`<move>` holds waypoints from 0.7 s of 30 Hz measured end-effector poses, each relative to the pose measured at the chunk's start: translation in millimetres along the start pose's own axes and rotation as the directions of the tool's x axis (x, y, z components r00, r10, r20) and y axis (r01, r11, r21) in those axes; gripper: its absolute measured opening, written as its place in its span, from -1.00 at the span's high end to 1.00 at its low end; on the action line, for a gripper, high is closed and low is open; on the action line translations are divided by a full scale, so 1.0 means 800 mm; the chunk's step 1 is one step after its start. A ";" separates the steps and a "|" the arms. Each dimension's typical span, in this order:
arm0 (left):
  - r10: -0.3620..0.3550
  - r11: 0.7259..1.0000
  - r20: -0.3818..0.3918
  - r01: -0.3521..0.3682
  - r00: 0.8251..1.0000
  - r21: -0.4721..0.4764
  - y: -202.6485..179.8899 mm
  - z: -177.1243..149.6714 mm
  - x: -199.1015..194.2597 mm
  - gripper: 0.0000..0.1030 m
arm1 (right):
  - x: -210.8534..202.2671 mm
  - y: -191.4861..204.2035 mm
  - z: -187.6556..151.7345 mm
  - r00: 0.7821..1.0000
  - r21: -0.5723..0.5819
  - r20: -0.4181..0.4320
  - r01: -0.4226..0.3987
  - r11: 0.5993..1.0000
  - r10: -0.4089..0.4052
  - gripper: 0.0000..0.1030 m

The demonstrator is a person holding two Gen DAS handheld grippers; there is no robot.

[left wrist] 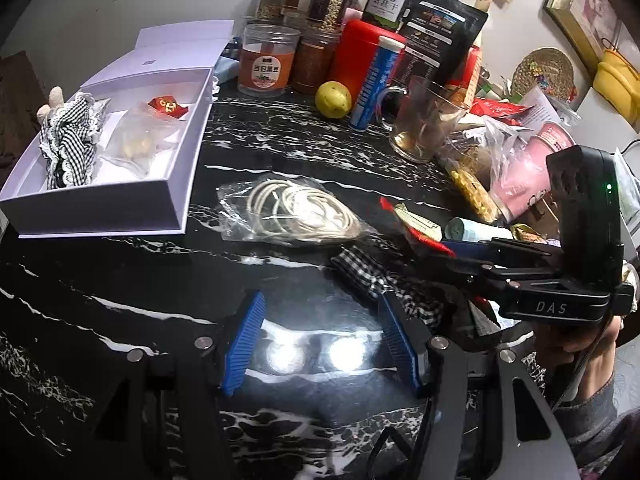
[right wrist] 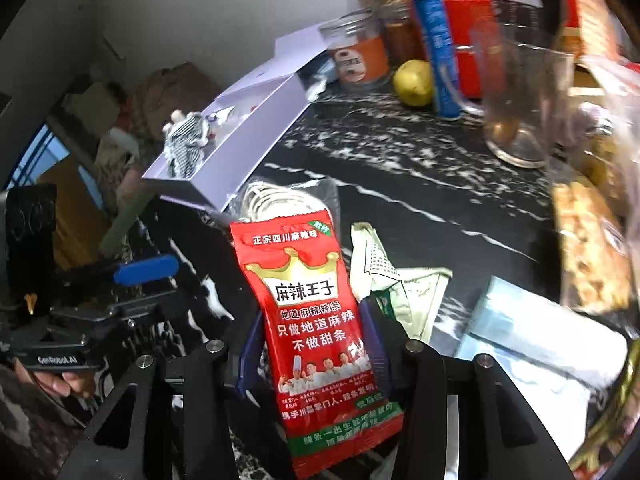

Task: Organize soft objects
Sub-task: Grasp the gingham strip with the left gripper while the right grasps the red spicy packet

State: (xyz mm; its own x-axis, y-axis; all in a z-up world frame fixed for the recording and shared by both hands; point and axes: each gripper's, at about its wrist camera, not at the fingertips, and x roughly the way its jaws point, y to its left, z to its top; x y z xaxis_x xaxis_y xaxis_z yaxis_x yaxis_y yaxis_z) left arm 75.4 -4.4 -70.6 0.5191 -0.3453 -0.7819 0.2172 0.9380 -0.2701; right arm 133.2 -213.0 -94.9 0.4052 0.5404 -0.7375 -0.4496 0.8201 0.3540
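Black marble surface [left wrist: 132, 280] with white veins, pretty cluttered. White open box [left wrist: 176, 184] sits toward the left edge, bagged coil of cord [left wrist: 296, 212] mid-surface, checkered cloth [left wrist: 360, 268] just beside it. Jars [left wrist: 268, 60], a lemon [left wrist: 333, 100] and a glass mug [left wrist: 424, 120] crowd the back edge.

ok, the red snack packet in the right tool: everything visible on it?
The red snack packet is a glossy foil-like sachet with crimped ends, a gold crown, white Chinese lettering, a row of chefs and a green band at the bottom. It stands roughly upright, tilted slightly left, pinched between the blue pads of the right tool, lifted off the black marbled counter.
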 end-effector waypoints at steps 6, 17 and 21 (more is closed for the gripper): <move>-0.016 1.000 -0.005 0.016 1.000 0.024 -0.020 0.003 0.014 -0.14 | -0.009 -0.002 -0.017 0.997 0.040 0.015 0.072 0.997 -0.073 0.12; -0.032 0.999 -0.057 0.034 0.998 0.040 -0.053 0.014 0.057 -0.14 | -0.030 -0.010 -0.044 0.997 0.135 0.073 0.030 0.990 -0.040 0.15; -0.013 0.999 -0.100 0.017 0.995 0.042 -0.062 0.010 0.075 -0.14 | -0.033 -0.012 -0.047 0.996 0.134 0.082 0.032 0.990 -0.043 0.15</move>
State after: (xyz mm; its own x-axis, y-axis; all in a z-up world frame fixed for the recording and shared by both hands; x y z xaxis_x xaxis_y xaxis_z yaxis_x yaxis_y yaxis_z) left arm 102.9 -71.6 -99.6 0.4306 -0.3524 -0.8309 0.2600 0.9300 -0.2596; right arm 97.1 -242.0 -100.1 0.4879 0.5182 -0.7024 -0.3258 0.8547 0.4042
